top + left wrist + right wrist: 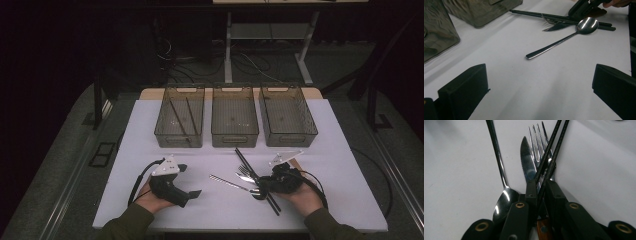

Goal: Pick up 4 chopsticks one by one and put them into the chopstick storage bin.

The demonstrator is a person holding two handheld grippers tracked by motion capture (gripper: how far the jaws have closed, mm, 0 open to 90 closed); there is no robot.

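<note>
A pair of black chopsticks lies slanted across a fork and a knife on the white table. A steel spoon lies just left of them. My right gripper is low over this pile. In the right gripper view its jaws stand close together on the chopsticks, with the knife blade and fork tines beyond and the spoon bowl beside the left jaw. My left gripper rests on the table, open, with bare table between its jaws.
Three grey mesh bins stand in a row at the back: the left bin holds two black chopsticks, then come the middle bin and the right bin. The floor drops away beyond the table's edges.
</note>
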